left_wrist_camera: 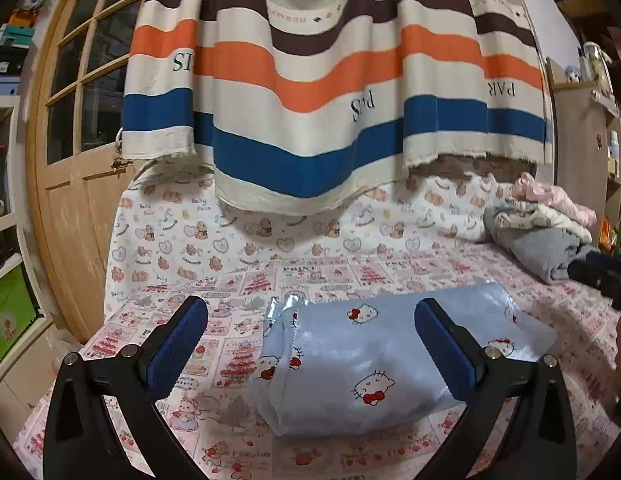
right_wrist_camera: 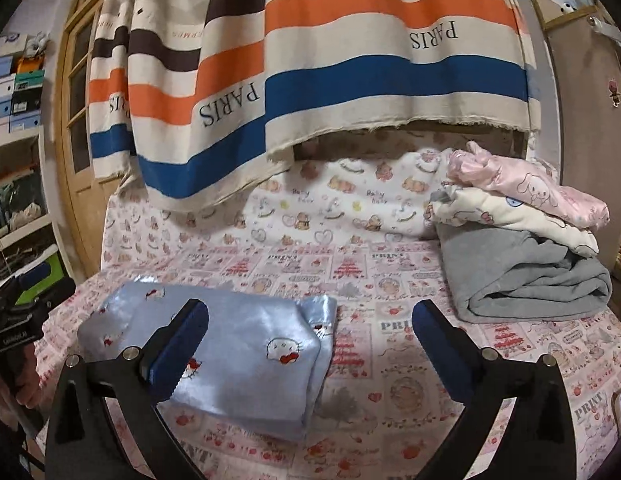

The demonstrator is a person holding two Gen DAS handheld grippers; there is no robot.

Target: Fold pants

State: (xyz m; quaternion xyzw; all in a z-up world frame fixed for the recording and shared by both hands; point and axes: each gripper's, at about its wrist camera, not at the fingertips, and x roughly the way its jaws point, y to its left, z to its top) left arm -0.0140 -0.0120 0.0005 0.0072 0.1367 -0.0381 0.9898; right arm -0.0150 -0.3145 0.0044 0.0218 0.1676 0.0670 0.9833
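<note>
On bedsheet [left_wrist_camera: 214, 344]: folded pants [left_wrist_camera: 362, 360] (both grippers wide open).

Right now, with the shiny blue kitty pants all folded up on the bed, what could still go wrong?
1. The folded shiny light-blue satin pants with cat faces look slippery, so the fold might slide open if nudged.
2. Both the left gripper and the right gripper are open and close above them; a blue fingertip could snag the cloth.
3. The stack of folded clothes on the grey blanket looks uneven and might topple if more is added.
</note>
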